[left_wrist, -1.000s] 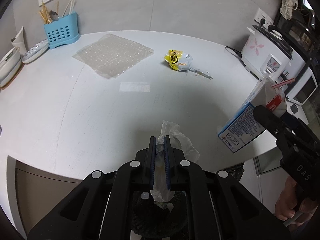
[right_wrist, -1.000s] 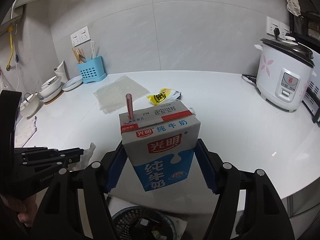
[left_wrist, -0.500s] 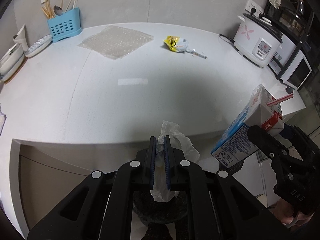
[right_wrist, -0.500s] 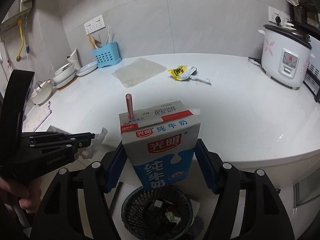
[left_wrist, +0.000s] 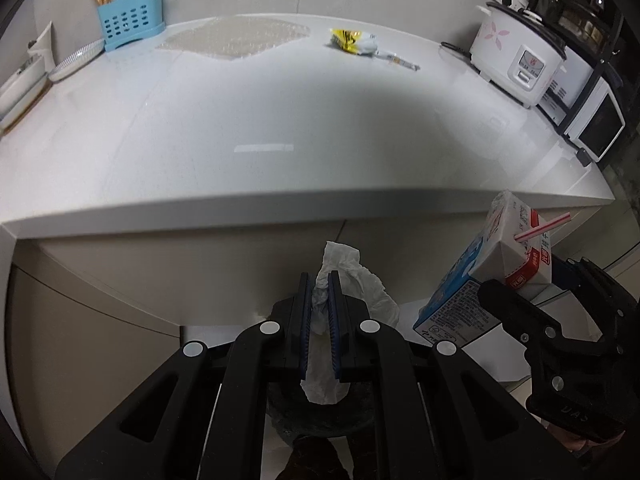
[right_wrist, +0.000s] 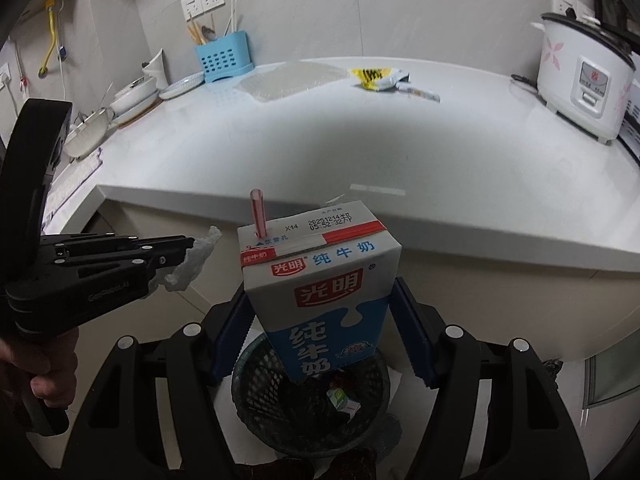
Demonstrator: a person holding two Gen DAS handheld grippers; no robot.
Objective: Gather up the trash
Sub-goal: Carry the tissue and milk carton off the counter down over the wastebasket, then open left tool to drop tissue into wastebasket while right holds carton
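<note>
Milk carton sits clamped between the blue pads of the right tool, jaws spread wide to its sides, a pink straw poking up from its top. It hangs right over the black mesh bin on the floor, in front of the bench edge. Inside the bin, a few scraps show through the mesh.

Over to the left tool: jaws pinched almost together on a crumpled white tissue, which bulges out above and below the pads. From the right wrist view that tool sits left of the carton, tissue at its tip, a hand wrapped on the grip.

Back on the bench, well beyond the carton, a yellow wrapper lies beside a small sachet, with a bubble-wrap sheet to their left. A blue utensil holder stands further left against the wall, and a rice cooker far right.
</note>
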